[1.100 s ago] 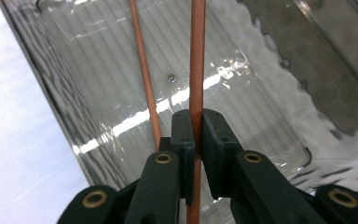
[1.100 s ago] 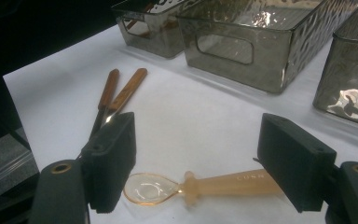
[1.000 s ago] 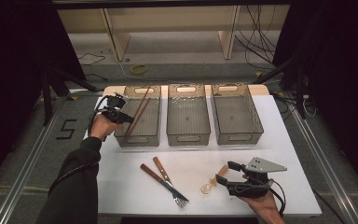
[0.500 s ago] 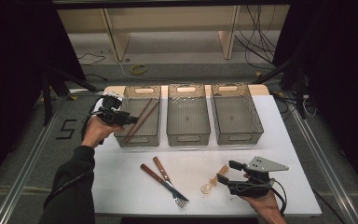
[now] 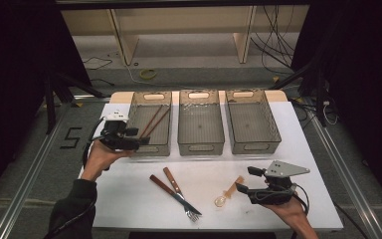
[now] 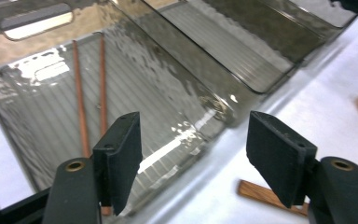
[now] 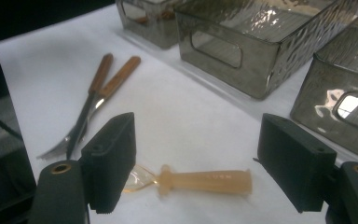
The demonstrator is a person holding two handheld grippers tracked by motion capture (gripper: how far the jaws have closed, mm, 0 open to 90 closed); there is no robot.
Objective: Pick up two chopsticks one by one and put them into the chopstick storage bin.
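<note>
floor mark: "5" [image 5: 71, 138], left of counter [image 5: 129, 209]
left gripper [image 5: 135, 138]: just opened wide, empty, beside chopsticks [image 5: 154, 121]
right gripper [image 5: 246, 180]: wide, empty, near spoon [image 5: 229, 191]; spoon lettering unreadable

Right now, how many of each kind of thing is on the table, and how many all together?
Bins: 3
Chopsticks: 2, lying in the left bin
Forks with wooden handles: 2, on the white tabletop
Small see-through spoon: 1, just in front of the right tool
Total: 8
</note>
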